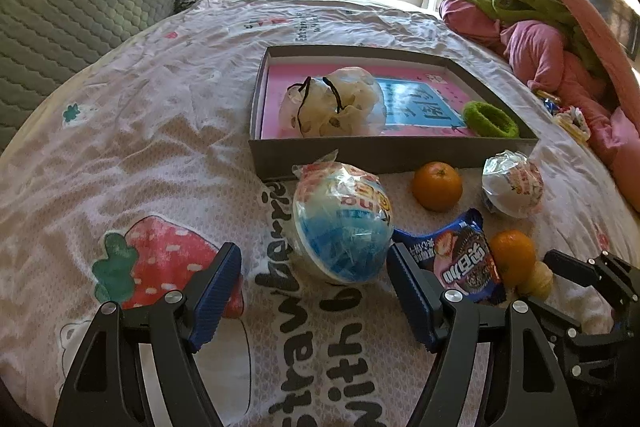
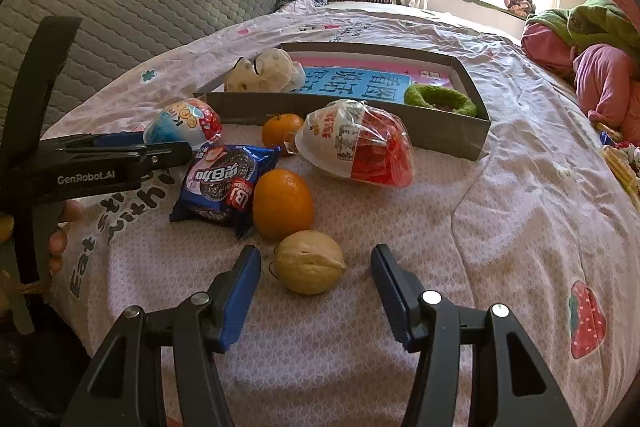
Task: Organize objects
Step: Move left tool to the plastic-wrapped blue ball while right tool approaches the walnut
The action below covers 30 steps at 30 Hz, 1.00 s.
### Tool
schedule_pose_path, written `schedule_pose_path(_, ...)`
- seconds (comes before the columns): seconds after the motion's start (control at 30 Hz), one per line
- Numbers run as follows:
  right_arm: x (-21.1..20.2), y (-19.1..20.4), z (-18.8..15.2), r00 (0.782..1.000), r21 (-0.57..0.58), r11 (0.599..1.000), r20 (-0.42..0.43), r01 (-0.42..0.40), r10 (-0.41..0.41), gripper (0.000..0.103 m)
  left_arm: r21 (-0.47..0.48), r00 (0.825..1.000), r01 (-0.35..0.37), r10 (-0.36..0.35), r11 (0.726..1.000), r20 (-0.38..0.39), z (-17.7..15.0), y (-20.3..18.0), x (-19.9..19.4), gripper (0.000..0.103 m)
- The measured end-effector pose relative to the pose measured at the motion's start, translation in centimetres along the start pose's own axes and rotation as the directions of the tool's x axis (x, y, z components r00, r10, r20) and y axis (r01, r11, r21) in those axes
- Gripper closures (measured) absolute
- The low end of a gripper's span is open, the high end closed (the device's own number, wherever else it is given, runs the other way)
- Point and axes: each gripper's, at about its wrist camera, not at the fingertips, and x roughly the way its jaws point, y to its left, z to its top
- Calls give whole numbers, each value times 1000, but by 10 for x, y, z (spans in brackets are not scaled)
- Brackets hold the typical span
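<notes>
A grey tray (image 1: 384, 155) is seen at twelve o'clock, partly filled. The blue-and-white wrapped ball (image 1: 342, 227) lies just ahead of the spread, empty left gripper (image 1: 314, 291); the walnut (image 2: 309, 262) sits between the parted, empty jaws of the right gripper (image 2: 316, 285). Pickup appears underway; closing is called for next.
</notes>
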Motion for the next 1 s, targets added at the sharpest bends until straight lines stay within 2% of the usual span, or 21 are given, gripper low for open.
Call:
schedule_pose_path(0.37,4,0,1,1000,-4,1000,7,-6,6,47,4,1000,-16,16,1000,-9,11,-4,16,27)
schedule_pose_path(0.47,5,0,1,1000,-8,1000,9,-5,5,50,-4,1000,-19,19,1000,-14,14,-2,21,27)
schedule_pose_path(0.73,5,0,1,1000,-16,1000,17,-19,19,67,-19,999,-32,32,999,-16,21,1,28,27)
schedule_pose_path(1.0,4,1,0,999,-20,1000,23,-23,24,67,-25,999,-53,53,998,-14,28,0,35,27)
